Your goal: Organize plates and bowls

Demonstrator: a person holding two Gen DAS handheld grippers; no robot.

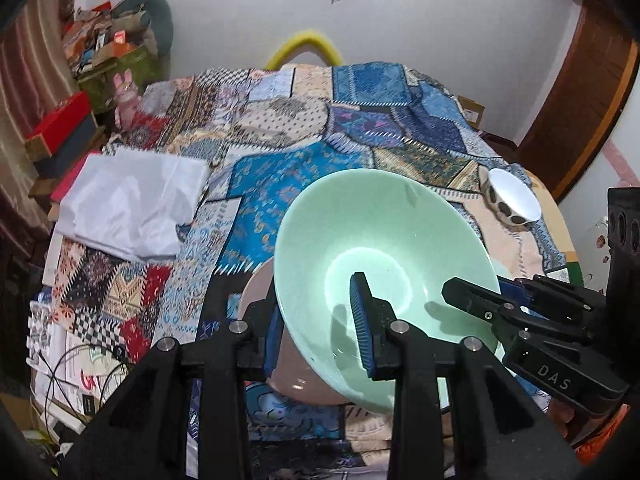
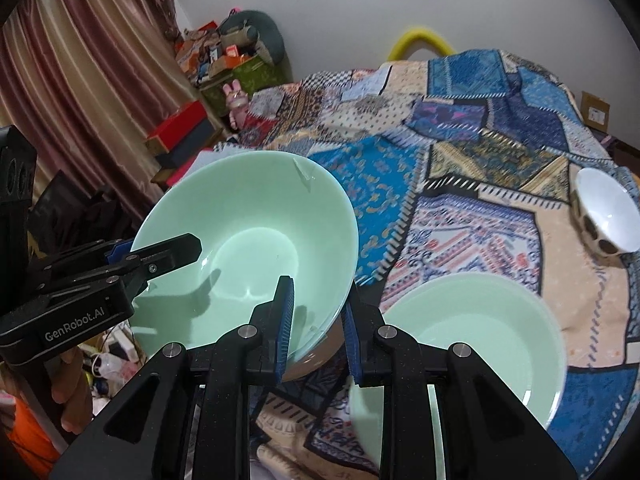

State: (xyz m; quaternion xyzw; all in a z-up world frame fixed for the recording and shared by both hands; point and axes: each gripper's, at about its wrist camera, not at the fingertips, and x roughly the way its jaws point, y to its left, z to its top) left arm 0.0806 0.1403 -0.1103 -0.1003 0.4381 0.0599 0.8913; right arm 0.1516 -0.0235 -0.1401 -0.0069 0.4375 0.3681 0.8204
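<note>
Green bowl (image 1: 384, 240): glossy, smooth glaze, catches my light in a bright ring. Second green dish (image 2: 480, 320), lower right of right view: same glossy finish. Spotted bowl (image 2: 608, 216): shiny white inside. Patchwork cloth (image 1: 280, 184): matt woven fabric. My left gripper (image 1: 320, 320): matt black plastic, ridged blue pads, bright metal pins. Curtain (image 2: 80, 60): satiny sheen.

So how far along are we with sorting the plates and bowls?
Nothing looks finished yet. In hand: the large mint-green bowl, tilted, with the left gripper and the right gripper each straddling its rim, above a pinkish-brown plate. Left: setting it down, plus the pale green plate and the small white spotted bowl, lying apart on the patchwork cloth.
</note>
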